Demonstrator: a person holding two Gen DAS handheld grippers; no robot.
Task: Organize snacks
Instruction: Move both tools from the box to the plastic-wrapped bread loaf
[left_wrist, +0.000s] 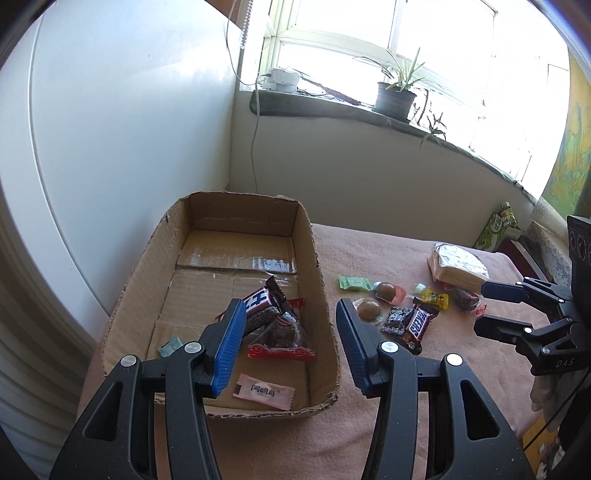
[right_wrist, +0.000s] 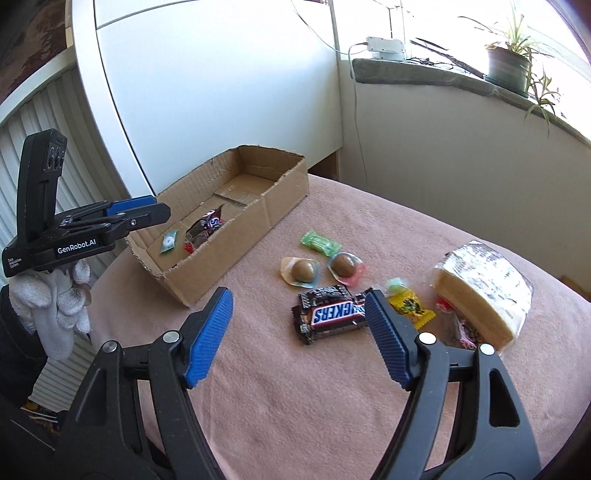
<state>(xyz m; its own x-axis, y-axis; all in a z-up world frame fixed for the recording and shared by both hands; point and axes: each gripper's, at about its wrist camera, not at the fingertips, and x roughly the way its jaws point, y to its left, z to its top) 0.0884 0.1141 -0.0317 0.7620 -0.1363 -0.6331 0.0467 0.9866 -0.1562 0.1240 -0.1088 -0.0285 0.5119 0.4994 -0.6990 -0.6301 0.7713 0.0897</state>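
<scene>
Right gripper (right_wrist: 299, 332): lower frame of its own view, blue pads apart, nothing between them, angled down over the pink cloth (right_wrist: 332, 406).
Left gripper (left_wrist: 291, 347): lower frame of its own view, pads apart and empty, poised above the near end of the cardboard box (left_wrist: 317, 258); in the right view it sits at mid left, held by a white-gloved hand (right_wrist: 55, 299) partly cut off by the frame edge.
Box contents: pink sachet (left_wrist: 263, 396), red-edged packet (left_wrist: 284, 339), Snickers-type bar partly hidden behind the left pad, small green sweet (right_wrist: 168, 242).
On cloth, centre right: Snickers bar (right_wrist: 332, 314) atop a dark wrapper, two brown round sweets (right_wrist: 301, 269), green candy (right_wrist: 319, 243), yellow packet (right_wrist: 410, 306), foil-topped wafer pack (right_wrist: 484, 288) covering a blurred wrapper.
</scene>
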